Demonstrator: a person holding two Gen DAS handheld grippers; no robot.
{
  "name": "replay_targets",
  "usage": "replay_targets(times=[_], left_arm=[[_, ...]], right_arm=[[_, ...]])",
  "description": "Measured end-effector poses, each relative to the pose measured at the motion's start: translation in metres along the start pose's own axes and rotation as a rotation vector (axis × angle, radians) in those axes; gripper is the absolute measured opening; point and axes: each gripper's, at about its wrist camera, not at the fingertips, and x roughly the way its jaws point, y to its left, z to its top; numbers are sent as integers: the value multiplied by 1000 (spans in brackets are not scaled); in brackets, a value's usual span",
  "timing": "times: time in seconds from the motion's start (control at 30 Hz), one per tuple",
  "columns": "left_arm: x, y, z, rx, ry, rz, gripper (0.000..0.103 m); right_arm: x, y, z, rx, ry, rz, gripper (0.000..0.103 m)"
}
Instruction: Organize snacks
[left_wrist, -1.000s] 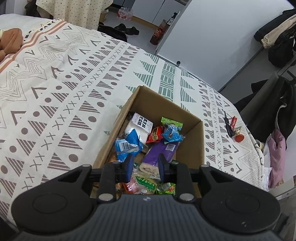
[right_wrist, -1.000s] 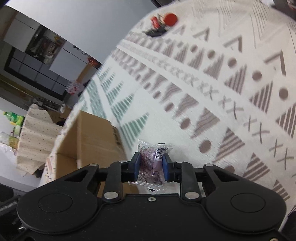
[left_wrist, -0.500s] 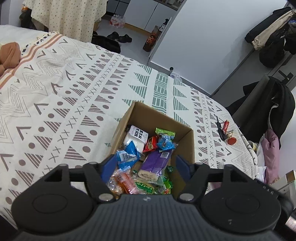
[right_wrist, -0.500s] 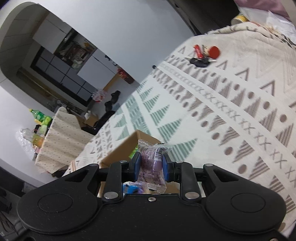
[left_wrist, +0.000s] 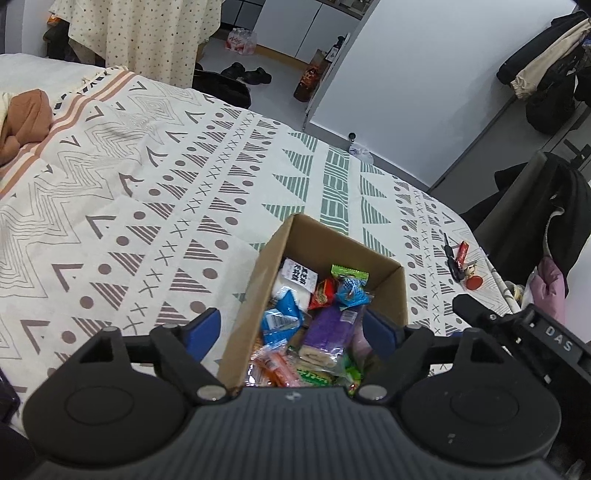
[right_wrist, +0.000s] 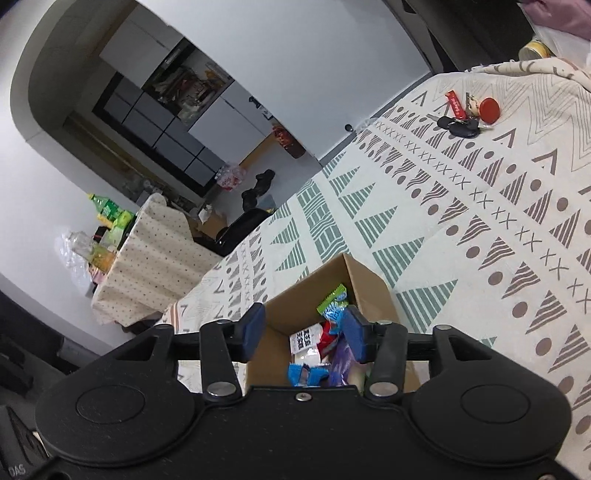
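The purple snack has been let go by the right gripper (right_wrist: 303, 328) over the cardboard box (right_wrist: 364, 286), so both grippers' fingers are spread wide and empty, with the left gripper (left_wrist: 291, 330) held at the box's 6 o'clock.

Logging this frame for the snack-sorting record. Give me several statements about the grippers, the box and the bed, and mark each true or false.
1. The right gripper holds a purple snack packet. False: it is open and holds nothing.
2. The left gripper is open above the cardboard box. True.
3. The box is empty. False: it holds many wrapped snacks, including a purple packet.
4. A bunch of keys lies on the patterned bedspread, apart from the box. True.
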Motion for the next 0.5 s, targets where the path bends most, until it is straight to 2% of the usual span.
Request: replay_targets(times=[0.23, 0.4, 0.5], left_arm=[[-2, -7, -4, 37, 18, 14, 86], [-8, -16, -10, 66, 26, 1, 88], [-15, -21, -14, 83, 18, -3, 93]], right_arm=[[-18, -3, -4, -53, 19, -28, 56], [-36, -9, -8, -58, 14, -49, 67], [-48, -12, -9, -74, 8, -56, 75]])
